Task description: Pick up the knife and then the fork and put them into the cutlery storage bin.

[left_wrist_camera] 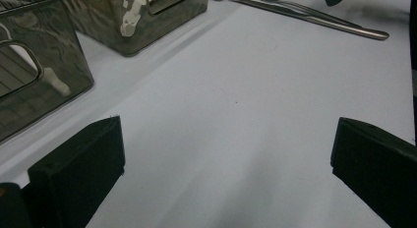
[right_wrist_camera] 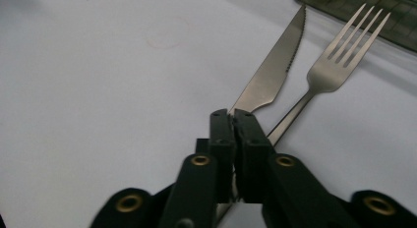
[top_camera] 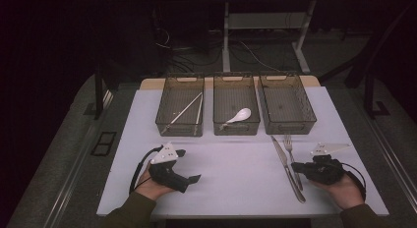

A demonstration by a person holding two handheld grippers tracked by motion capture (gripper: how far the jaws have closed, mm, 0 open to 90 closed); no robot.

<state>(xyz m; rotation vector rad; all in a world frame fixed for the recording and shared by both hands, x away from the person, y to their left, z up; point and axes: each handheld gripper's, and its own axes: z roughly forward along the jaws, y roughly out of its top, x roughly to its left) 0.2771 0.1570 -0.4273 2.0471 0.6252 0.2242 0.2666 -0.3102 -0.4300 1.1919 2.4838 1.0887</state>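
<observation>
Your left gripper point(top_camera: 184, 165) rests on the white table point(top_camera: 236, 169) near its front-left edge, jaws spread wide with nothing between them, and bare tabletop stretches ahead of it toward the middle. Your right gripper point(right_wrist_camera: 232, 121) sits by the front-right edge with its jaws pressed together; whether they pinch the knife point(right_wrist_camera: 273, 75) beneath them you cannot tell. The knife point(top_camera: 286, 166) and fork point(top_camera: 291, 152) lie side by side just left of that gripper, pointing toward the bins. Three smoky plastic bins line the far edge: the left bin point(top_camera: 180, 121) holds chopsticks point(top_camera: 187, 110), the middle bin point(top_camera: 236, 125) a white spoon point(top_camera: 238, 116), and the right bin point(top_camera: 300, 121) stands just beyond the fork's tines.
</observation>
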